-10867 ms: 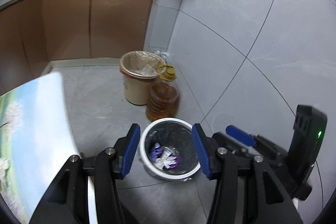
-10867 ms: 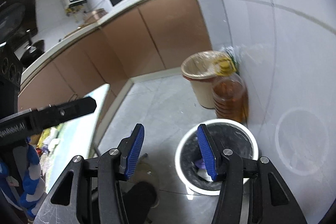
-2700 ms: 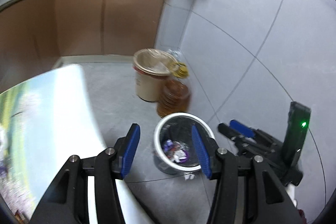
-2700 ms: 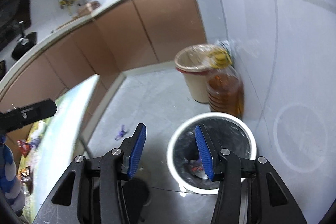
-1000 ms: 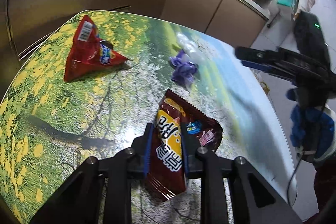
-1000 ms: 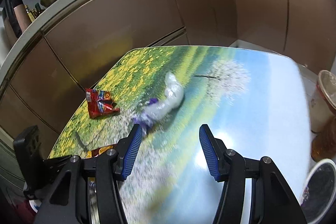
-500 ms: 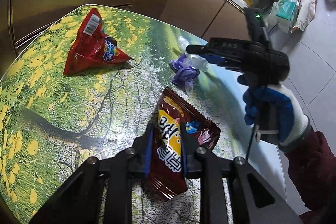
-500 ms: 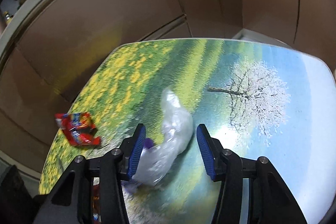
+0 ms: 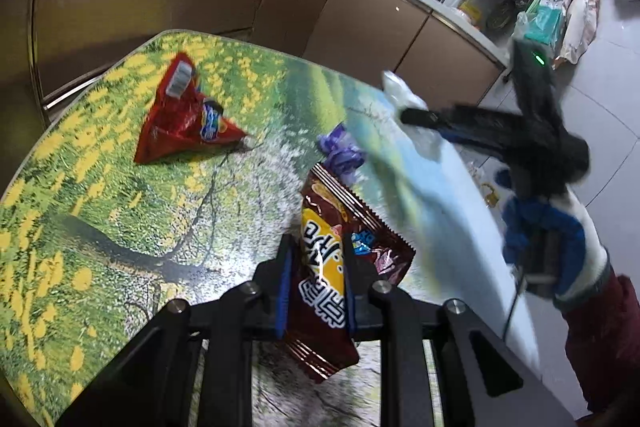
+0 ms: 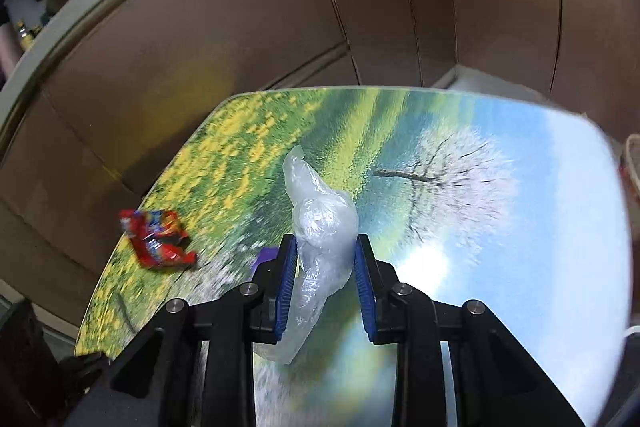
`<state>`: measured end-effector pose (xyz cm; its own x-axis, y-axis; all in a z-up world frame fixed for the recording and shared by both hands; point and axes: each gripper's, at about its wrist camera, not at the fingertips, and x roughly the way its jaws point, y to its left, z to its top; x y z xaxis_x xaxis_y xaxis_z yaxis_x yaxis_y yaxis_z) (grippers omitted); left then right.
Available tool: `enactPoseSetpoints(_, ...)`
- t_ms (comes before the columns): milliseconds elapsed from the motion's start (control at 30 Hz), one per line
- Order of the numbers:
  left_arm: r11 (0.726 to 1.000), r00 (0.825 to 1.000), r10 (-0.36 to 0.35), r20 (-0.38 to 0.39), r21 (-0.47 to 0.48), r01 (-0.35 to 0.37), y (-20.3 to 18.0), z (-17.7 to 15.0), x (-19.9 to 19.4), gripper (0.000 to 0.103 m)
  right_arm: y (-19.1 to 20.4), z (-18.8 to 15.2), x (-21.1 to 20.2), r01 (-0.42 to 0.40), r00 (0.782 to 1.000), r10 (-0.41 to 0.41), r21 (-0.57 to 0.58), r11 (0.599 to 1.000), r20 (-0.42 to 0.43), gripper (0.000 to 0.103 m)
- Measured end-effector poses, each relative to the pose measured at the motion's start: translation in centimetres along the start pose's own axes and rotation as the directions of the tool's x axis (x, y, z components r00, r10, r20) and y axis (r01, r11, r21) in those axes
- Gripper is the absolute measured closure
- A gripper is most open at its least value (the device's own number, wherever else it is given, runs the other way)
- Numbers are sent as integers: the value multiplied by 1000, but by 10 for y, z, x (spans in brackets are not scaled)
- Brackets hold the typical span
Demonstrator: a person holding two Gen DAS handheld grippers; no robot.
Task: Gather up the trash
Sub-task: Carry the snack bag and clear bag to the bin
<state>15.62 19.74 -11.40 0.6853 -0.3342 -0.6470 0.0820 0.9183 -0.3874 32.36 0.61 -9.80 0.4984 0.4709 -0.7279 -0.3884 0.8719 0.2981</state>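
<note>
Our right gripper [image 10: 325, 277] has just been closing around the clear plastic bag [image 10: 320, 227] on the table [image 10: 520, 227]; our left gripper [image 9: 316, 283] pinches the brown snack wrapper [image 9: 324, 267]. Both can go to the bin.

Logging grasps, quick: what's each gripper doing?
Left gripper: shut on the dark-red crinkled snack packet.
Right gripper: jaws just closing around the clear crumpled plastic bag.

On the glass table with a printed meadow scene [image 9: 120, 211]: a red triangular snack packet [image 9: 180, 123] far left, a crumpled purple wrapper [image 9: 340, 151] to its right, a dark brown foil snack bag [image 9: 324, 267] just in front of that wrapper. Right of the wrapper, a clear crumpled plastic bag [image 10: 320, 227]. Behind the table, brown cabinet fronts [image 10: 280, 7].
</note>
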Motion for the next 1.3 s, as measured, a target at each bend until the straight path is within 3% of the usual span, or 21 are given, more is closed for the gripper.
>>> enactPoseSetpoints(433, 998, 990, -31, 139, 54, 23, -67, -16, -86, 84, 8, -82, -156, 15, 992, -14, -9, 1000, 122, 74)
enactPoseSetpoints(667, 990, 978, -27, 206, 143, -3, -117, -26, -138, 84, 21, -114, -234, -11, 968, 20, -39, 999, 250, 74)
enactPoseSetpoints(800, 983, 976, -29, 214, 184, -11, -142, -24, -145, 84, 15, -126, -262, -16, 954, 28, -43, 999, 298, 74)
enactPoseSetpoints(967, 966, 980, -45, 194, 258, -7, -187, -9, -134, 84, -17, -135, -287, 23, 940, -23, 4, 1000, 340, 74)
enactPoseSetpoints(1067, 947, 986, -68, 152, 320, 16, -223, 3, -111, 84, -53, -142, -301, 73, 927, -95, 73, 995, 364, 74)
enactPoseSetpoints(1300, 875, 991, -132, -24, 467, 128, -330, 14, -16, 84, -160, -171, -311, 177, 902, -269, 279, 944, 339, 74)
